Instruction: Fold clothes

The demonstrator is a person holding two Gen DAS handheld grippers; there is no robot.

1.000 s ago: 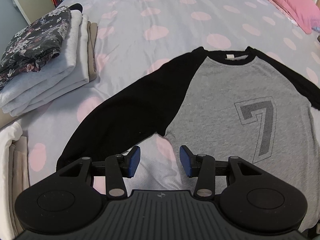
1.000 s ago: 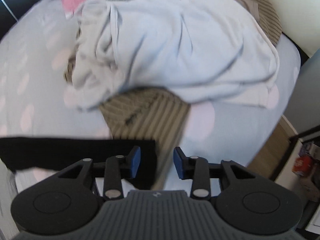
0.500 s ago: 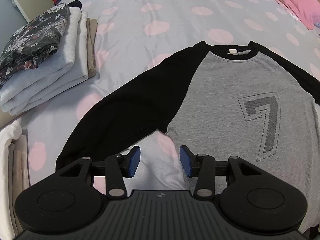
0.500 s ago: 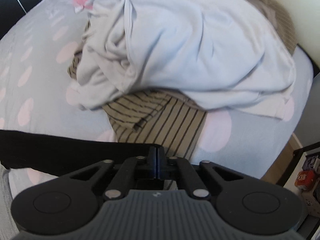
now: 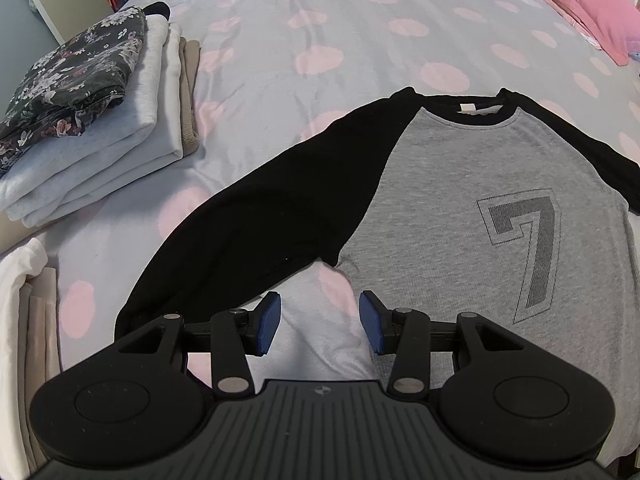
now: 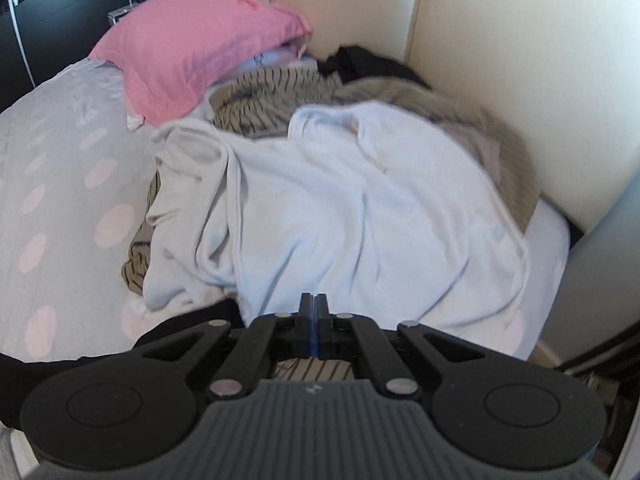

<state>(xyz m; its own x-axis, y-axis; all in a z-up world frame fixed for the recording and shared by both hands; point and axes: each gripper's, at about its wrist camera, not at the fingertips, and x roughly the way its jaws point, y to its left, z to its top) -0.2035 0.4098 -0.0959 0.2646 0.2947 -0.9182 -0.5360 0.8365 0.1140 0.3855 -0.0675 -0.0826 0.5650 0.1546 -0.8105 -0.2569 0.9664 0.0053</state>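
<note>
A grey shirt [image 5: 472, 200] with black sleeves and a dark "7" lies flat on the bed. Its left black sleeve [image 5: 256, 232] stretches out toward the lower left. My left gripper [image 5: 318, 322] is open and empty, just above the sheet between that sleeve and the shirt's body. In the right wrist view my right gripper [image 6: 313, 320] is shut on the shirt's other black sleeve [image 6: 120, 352], which trails off to the left below it. The pinched part is hidden behind the fingers.
A stack of folded clothes [image 5: 88, 120] with a floral piece on top sits at the left. More folded cloth [image 5: 24, 312] lies at the lower left. A heap of unfolded laundry [image 6: 340, 208], a pink pillow [image 6: 192, 52] and the cream headboard [image 6: 500, 60] are ahead of the right gripper.
My right gripper closed on the black sleeve end and has lifted, its view tilting up toward the headboard. My left gripper stayed open and barely shifted.
</note>
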